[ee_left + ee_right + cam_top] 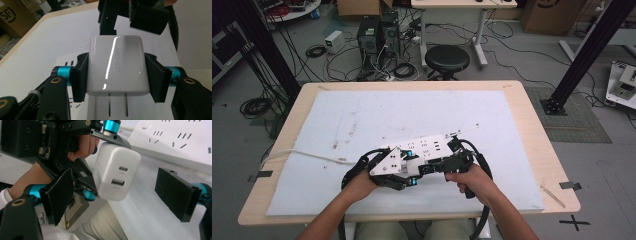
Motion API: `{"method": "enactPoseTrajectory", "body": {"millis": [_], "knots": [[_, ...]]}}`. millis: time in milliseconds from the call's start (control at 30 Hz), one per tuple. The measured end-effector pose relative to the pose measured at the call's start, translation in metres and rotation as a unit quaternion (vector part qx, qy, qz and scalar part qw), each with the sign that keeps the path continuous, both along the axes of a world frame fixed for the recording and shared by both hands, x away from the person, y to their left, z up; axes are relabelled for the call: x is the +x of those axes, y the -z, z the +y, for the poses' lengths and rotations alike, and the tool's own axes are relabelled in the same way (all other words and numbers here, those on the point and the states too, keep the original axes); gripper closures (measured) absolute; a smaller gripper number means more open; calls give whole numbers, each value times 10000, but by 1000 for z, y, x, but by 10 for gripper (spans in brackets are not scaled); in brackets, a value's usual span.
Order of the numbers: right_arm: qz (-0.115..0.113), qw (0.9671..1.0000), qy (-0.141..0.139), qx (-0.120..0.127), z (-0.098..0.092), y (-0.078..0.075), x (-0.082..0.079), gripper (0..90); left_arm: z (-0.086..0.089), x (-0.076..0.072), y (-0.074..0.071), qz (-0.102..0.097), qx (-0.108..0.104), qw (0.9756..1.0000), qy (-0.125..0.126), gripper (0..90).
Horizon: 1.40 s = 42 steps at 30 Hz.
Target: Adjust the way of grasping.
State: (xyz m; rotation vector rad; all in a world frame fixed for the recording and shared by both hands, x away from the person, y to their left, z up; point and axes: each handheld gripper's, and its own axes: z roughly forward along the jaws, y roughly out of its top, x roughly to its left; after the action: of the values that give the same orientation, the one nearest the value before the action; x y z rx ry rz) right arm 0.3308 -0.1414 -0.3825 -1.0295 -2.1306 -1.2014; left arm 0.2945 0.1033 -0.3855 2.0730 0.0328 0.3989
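A white wall charger (pixel 117 65) with two flat prongs (pixel 117 105) is clamped by its sides between the pads of my left gripper (pixel 117 75), prongs toward the camera. Under it lies a white power strip (pixel 66 61) on the mat. In the right gripper view the charger (pixel 117 173) shows its two port openings and hangs between the wide-apart pads (pixel 177 192) of my right gripper (pixel 118 195), which is open and touches nothing. From above, both grippers meet over the power strip (pixel 432 144) near the table's front, left gripper (pixel 411 175) facing right gripper (pixel 426 168).
A white mat (pixel 362 120) covers most of the wooden table (pixel 532 140). The strip's white cable (pixel 307 154) runs off to the left edge. Beyond the far edge stand a black stool (pixel 447 59), computer towers and floor cables. Black frame posts (pixel 584 55) rise on both sides.
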Motion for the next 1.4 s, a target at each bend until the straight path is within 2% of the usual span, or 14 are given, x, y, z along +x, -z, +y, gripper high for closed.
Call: {"method": "enactPoseTrajectory", "body": {"millis": [133,400,500,533,567,633,800,833,900,933,1067,1100,1233,1400], "knots": [[105,9999,1,-3,4,3,2,179,-2,-1,0,10,-39,10000,24,425],[344,9994,-30,67,8,8,5,308,-5,-2,0,13,-69,10000,54,424],[431,9988,-61,214,9,11,6,394,-5,-2,0,6,-79,9999,71,424],[535,9984,-60,194,9,11,6,456,-5,-2,0,2,-84,9999,72,424],[535,9984,-60,194,9,11,6,456,-6,-2,0,4,-87,9999,75,424],[588,9976,-74,346,8,12,7,540,-5,-2,0,-16,-98,9999,80,424],[748,9964,-103,395,6,12,8,594,-5,-4,1,-81,-95,9999,71,422],[736,9962,-95,451,6,13,8,607,-6,-4,1,-98,-114,9999,-21,394],[680,9966,-126,456,6,13,7,622,-5,-2,1,96,-184,9996,-205,249],[627,9970,-107,435,5,14,7,625,-4,-2,2,135,-182,9994,-249,224],[535,9976,37,444,0,13,8,629,2,-3,4,197,-238,9990,-328,222],[389,9982,161,425,-5,13,9,629,4,-4,4,224,-258,9988,-357,216],[138,9987,374,314,-15,11,9,630,14,-3,4,319,-376,9973,-540,215],[-214,9979,552,270,-26,12,7,630,26,0,4,422,-560,9939,-857,216]]}}
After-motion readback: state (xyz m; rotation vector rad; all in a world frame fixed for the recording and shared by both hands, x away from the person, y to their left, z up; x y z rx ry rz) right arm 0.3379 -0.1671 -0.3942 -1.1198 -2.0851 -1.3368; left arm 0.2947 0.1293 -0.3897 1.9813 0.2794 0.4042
